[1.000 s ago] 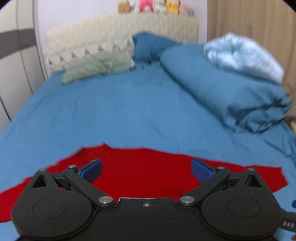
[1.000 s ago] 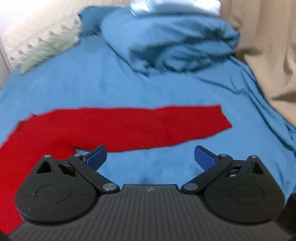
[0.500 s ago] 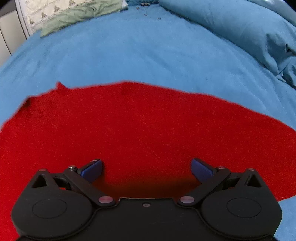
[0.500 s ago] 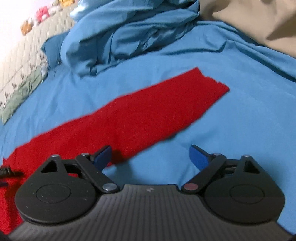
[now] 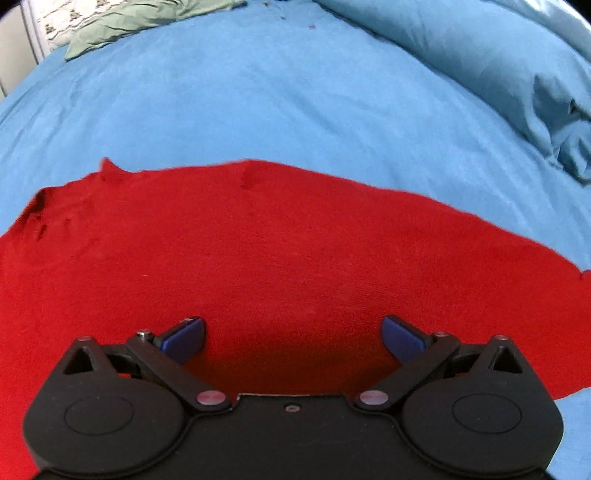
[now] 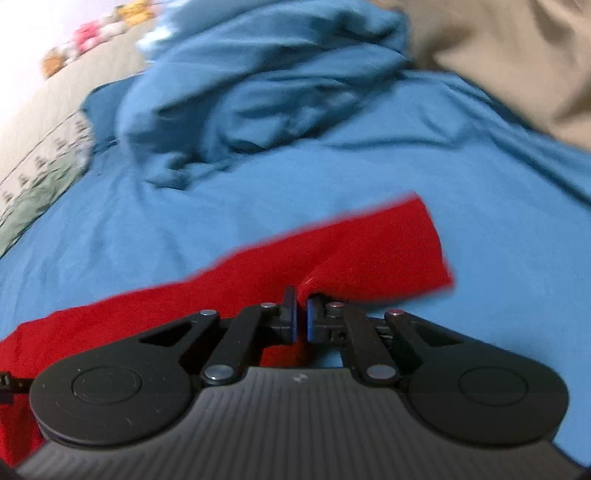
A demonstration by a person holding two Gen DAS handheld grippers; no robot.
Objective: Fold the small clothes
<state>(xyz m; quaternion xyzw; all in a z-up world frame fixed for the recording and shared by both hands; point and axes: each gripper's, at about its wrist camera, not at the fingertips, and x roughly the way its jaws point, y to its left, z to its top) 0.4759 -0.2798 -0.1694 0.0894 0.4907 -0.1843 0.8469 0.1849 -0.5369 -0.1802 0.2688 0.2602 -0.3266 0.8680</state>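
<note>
The red garment (image 5: 295, 258) lies spread flat on the blue bedsheet (image 5: 258, 103). Above the garment the left gripper (image 5: 293, 332) hangs with its jaws wide, nothing between them. Beyond the garment's far left corner lies a green pillow (image 5: 140, 18); beyond its far right, a heaped blue duvet (image 5: 480, 59). The right gripper (image 6: 302, 317) pinches the garment (image 6: 369, 251) near its narrow end, bunching the cloth there, with the duvet (image 6: 266, 81) behind it
</note>
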